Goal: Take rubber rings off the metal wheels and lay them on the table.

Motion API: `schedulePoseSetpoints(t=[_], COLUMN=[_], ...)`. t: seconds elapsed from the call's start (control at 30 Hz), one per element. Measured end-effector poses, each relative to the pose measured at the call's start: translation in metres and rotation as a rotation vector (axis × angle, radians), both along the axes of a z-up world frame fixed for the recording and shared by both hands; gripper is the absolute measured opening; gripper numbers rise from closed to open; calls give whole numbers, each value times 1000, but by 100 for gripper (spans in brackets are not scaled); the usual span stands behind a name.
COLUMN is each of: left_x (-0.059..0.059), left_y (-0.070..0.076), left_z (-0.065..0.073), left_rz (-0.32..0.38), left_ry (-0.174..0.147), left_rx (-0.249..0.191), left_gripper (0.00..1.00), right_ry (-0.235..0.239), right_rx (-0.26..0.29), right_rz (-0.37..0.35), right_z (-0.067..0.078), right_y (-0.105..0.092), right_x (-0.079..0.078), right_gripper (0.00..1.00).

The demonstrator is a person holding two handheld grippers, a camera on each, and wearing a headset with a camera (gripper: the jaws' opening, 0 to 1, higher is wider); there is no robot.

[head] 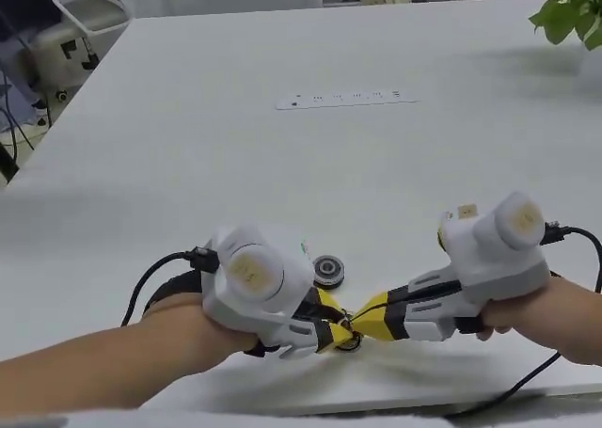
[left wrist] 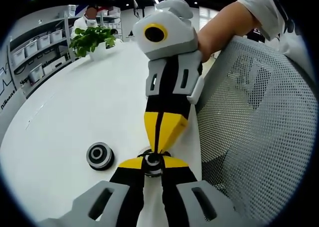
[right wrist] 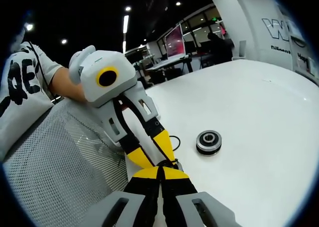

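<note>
A small metal wheel (left wrist: 152, 168) with a dark rubber ring is held just above the white table (head: 282, 183) near its front edge. My left gripper (left wrist: 153, 162) is shut on this wheel, one yellow fingertip on each side. My right gripper (right wrist: 159, 173) faces it, tips pinched together on the rubber ring at the wheel's rim. In the head view the left gripper (head: 339, 326) and right gripper (head: 357, 326) meet tip to tip. A second wheel (head: 328, 270) with its black ring on lies flat on the table just beyond them.
A white power strip (head: 345, 99) lies at mid-table, and a green plant (head: 569, 14) stands at the far right corner. A grey mesh chair back (left wrist: 259, 127) is close behind the grippers, off the table's front edge.
</note>
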State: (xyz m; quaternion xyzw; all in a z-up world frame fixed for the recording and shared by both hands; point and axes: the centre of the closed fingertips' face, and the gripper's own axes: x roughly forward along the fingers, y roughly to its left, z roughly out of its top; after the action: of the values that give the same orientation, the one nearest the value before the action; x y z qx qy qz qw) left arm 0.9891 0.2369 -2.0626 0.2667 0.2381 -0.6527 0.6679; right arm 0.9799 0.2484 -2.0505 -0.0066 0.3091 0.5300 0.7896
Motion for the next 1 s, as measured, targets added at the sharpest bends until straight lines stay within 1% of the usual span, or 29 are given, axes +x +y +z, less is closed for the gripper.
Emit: schedulePoseSetpoints(t=[0.03, 0.13, 0.23, 0.3, 0.43, 0.67, 0.87, 1.0], left_x=[0, 0, 0, 0, 0, 0, 0, 0], left_y=[0, 0, 0, 0, 0, 0, 0, -1], left_z=[0, 0, 0, 0, 0, 0, 1, 1], left_rz=[1, 1, 3, 1, -1, -4, 2, -2], left_ry=[1, 1, 3, 1, 0, -1, 8, 8], left_rx=[0, 0, -1, -2, -4, -7, -9, -9], left_gripper=[7, 7, 7, 7, 8, 8, 8, 8], right_ry=[-8, -6, -31, -58, -73, -75, -79, -79], right_rx=[-10, -12, -8, -9, -14, -16, -26, -30], right_rz=[4, 1, 4, 15, 21, 15, 17, 15], right_z=[-1, -3, -2, -1, -2, -3, -4, -4], right_y=[0, -2, -3, -3, -3, -6, -6, -7], right_x=[0, 1, 2, 2, 3, 4, 4, 4], right_gripper=[0, 0, 0, 0, 0, 0, 0, 0])
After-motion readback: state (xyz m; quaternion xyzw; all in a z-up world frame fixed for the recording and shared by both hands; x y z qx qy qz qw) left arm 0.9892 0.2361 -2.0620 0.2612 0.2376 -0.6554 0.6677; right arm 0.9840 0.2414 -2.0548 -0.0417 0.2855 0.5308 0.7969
